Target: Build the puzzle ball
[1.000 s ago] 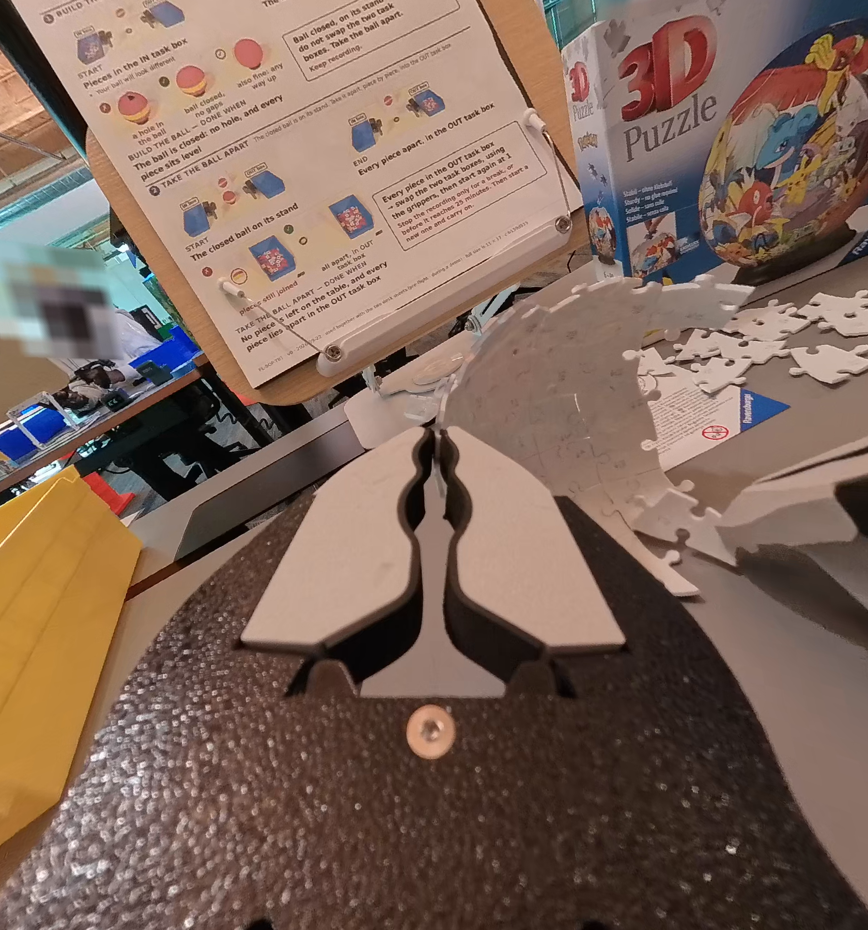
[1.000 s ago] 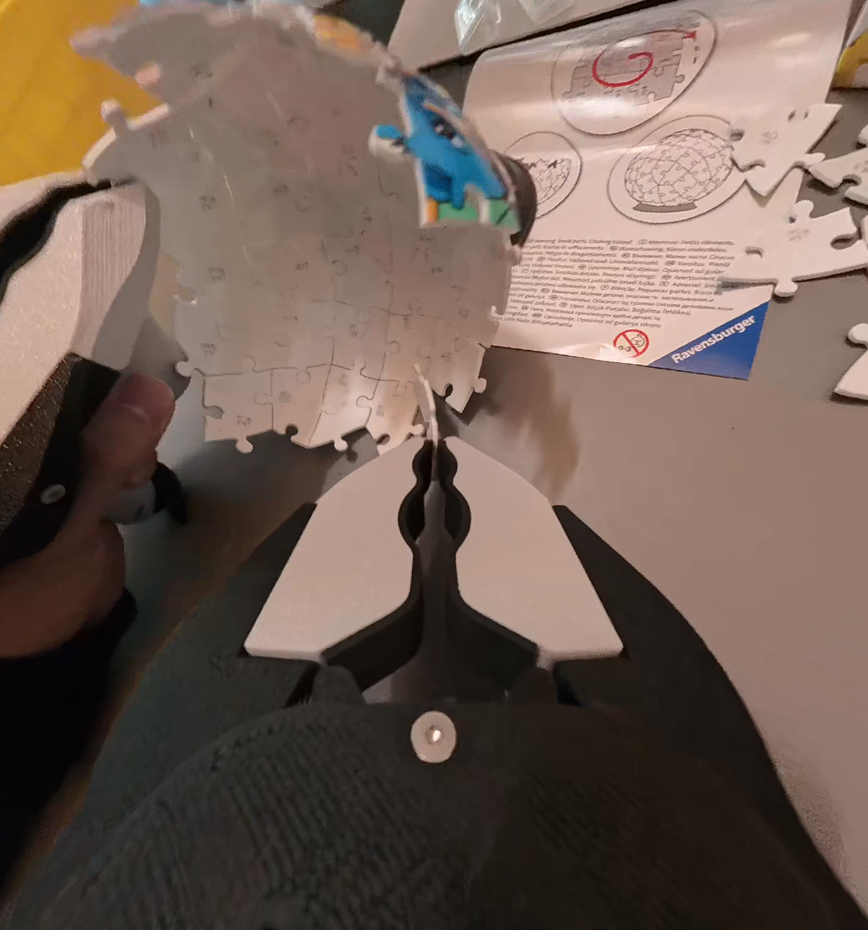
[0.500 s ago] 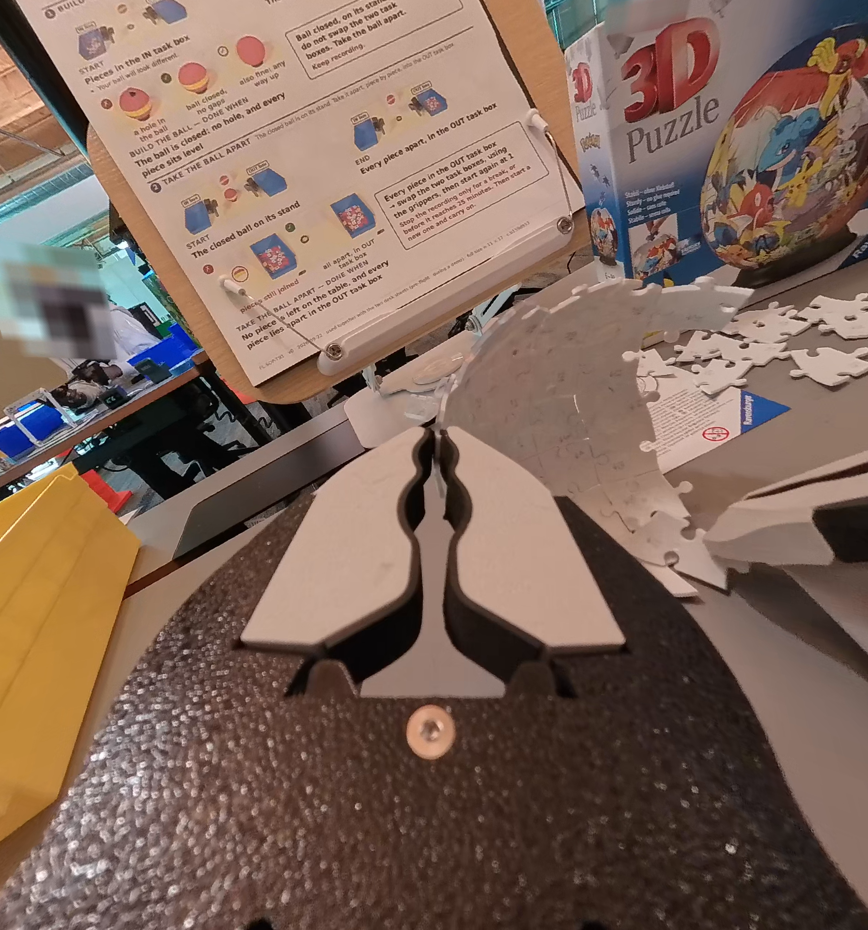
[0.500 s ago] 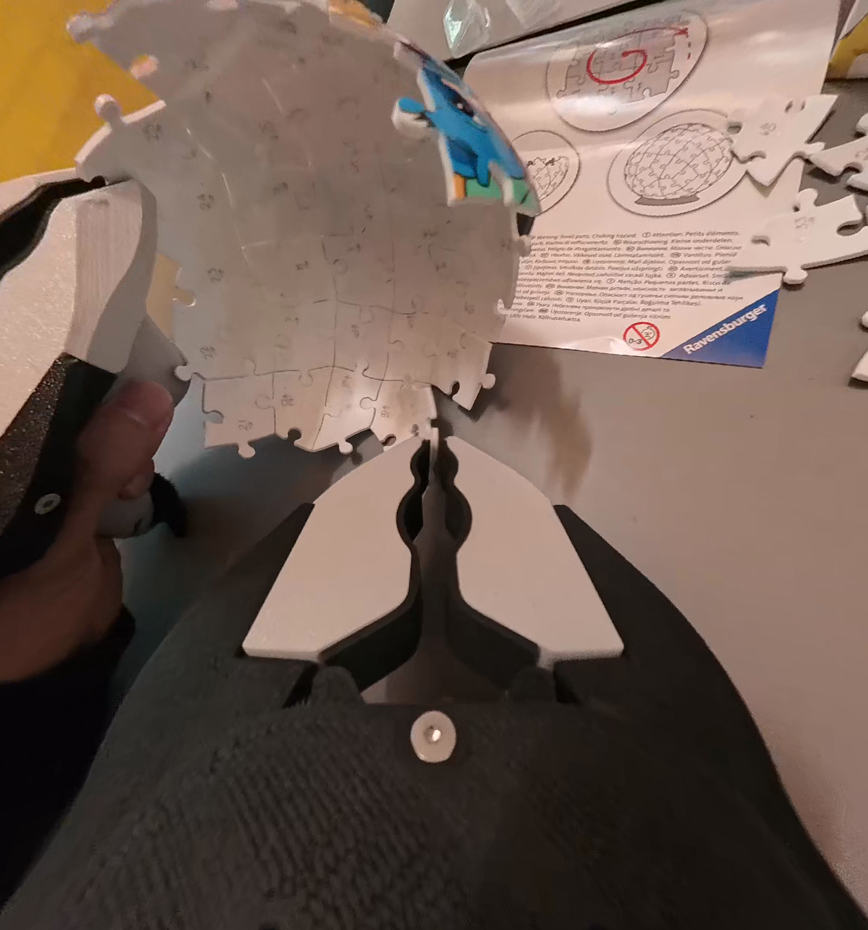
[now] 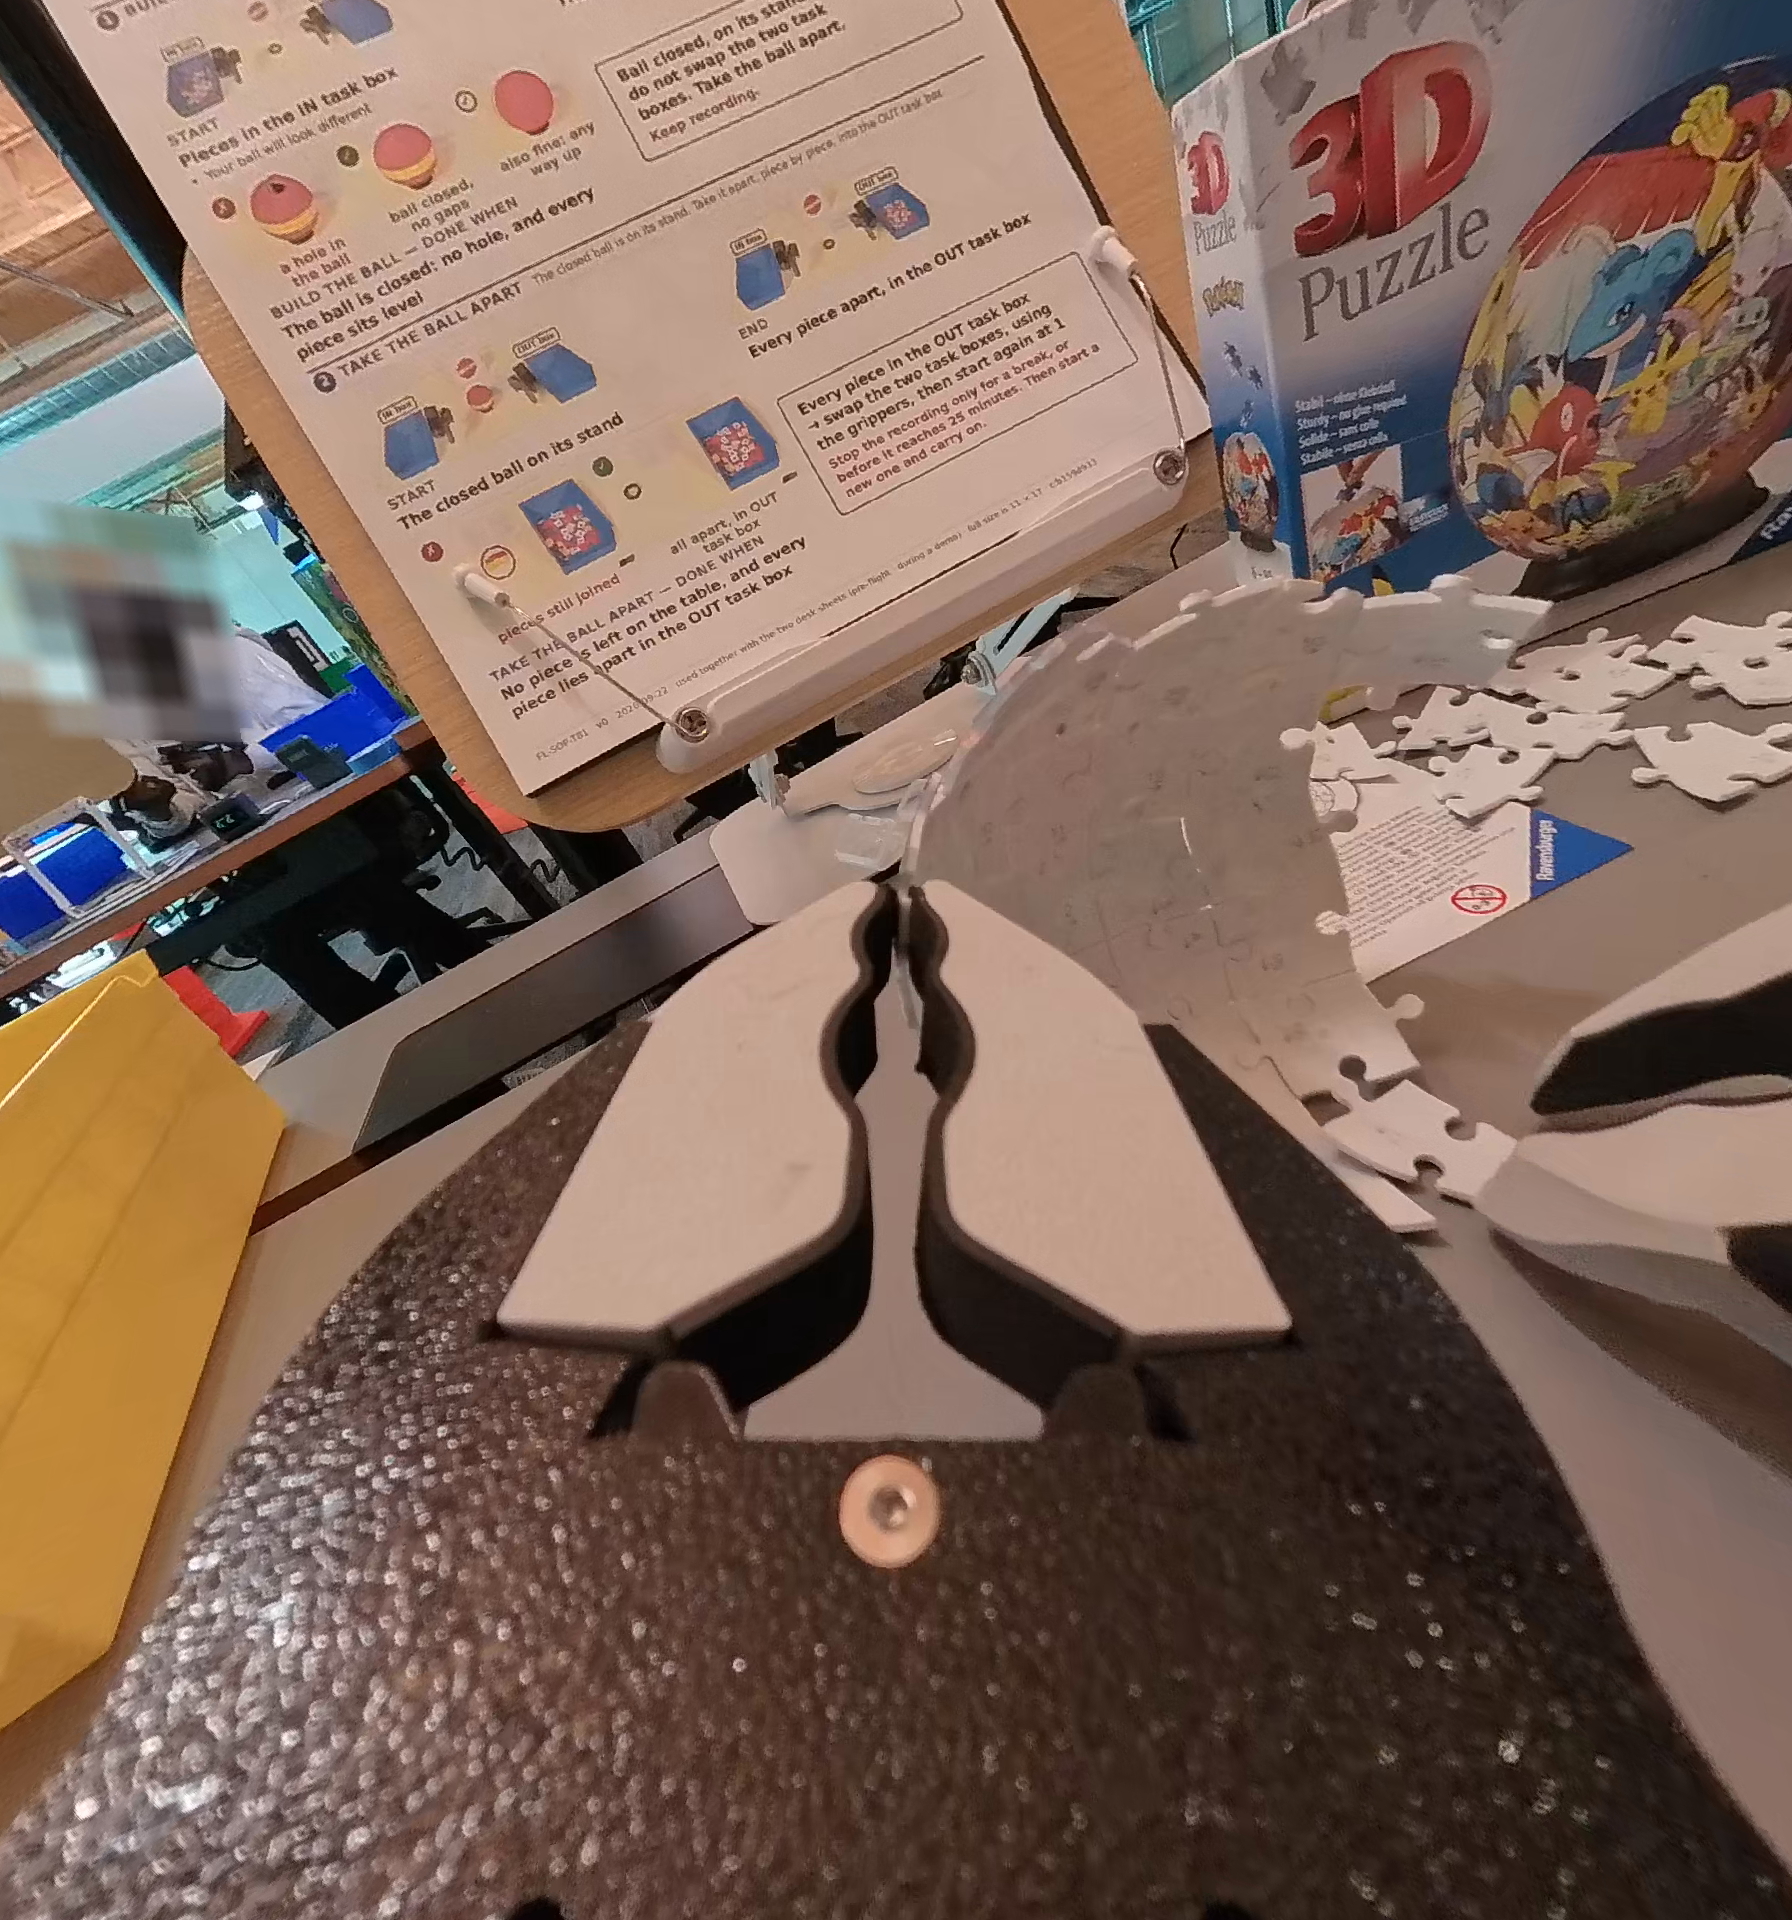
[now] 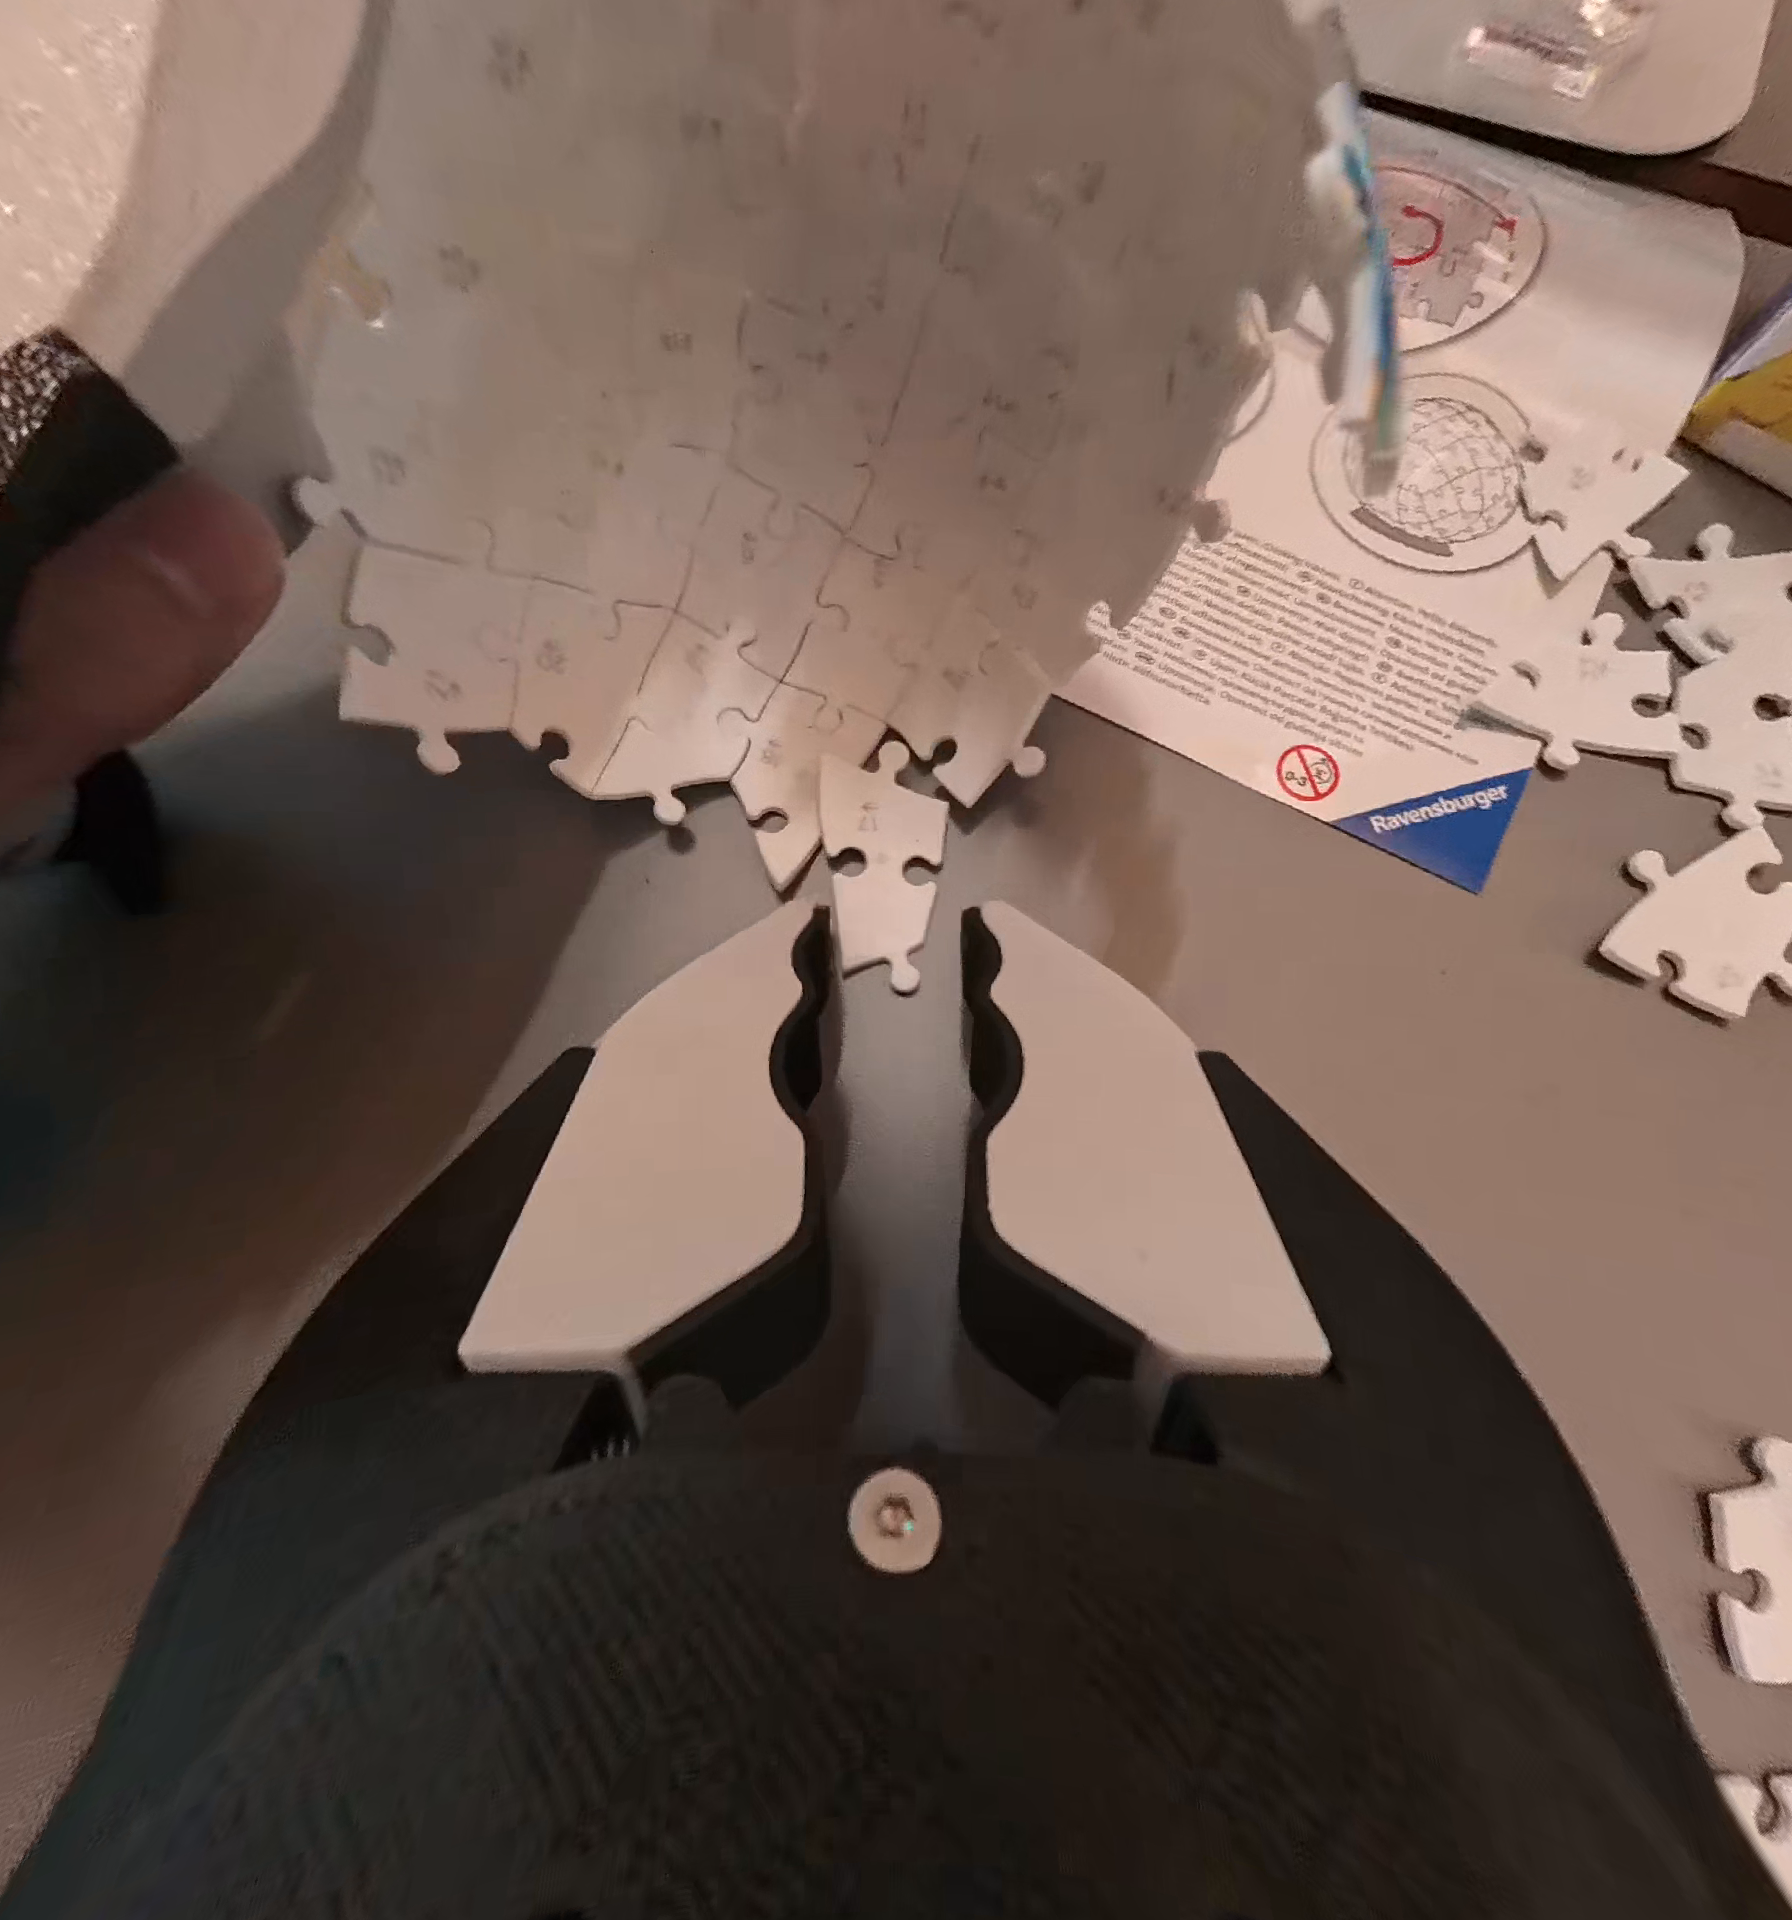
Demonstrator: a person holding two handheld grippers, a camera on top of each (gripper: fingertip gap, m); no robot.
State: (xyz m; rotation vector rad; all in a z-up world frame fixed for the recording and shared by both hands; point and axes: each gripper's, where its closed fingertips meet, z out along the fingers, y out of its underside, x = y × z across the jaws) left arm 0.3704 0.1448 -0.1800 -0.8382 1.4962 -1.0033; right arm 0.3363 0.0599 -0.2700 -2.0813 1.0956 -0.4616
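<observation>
**Seating a piece on the lower edge of the half-built ball**

Left wrist view: the left tongs are clamped shut on the rim of the curved white shell, the part-built puzzle ball, which rises just beyond their tips with its blank inner face towards the camera. The right tongs sit at the shell's lower right edge. Beyond the shell lie loose pieces on the grey counter; behind those stands the puzzle box, and left of the shell a yellow bin.

Right wrist view: the right tongs stand open, with one wedge-shaped piece lying between the tips, its top end at the shell's bottom edge. Whether its tab is fully locked cannot be told; it looks tilted against its neighbours. An instruction leaflet lies right of the shell, with more loose pieces past it.

To do this step well, I judge the left grip should hold the shell rigid while the right tongs press the piece flush along the curve, gently, since a hard push could pop adjoining joints.
</observation>
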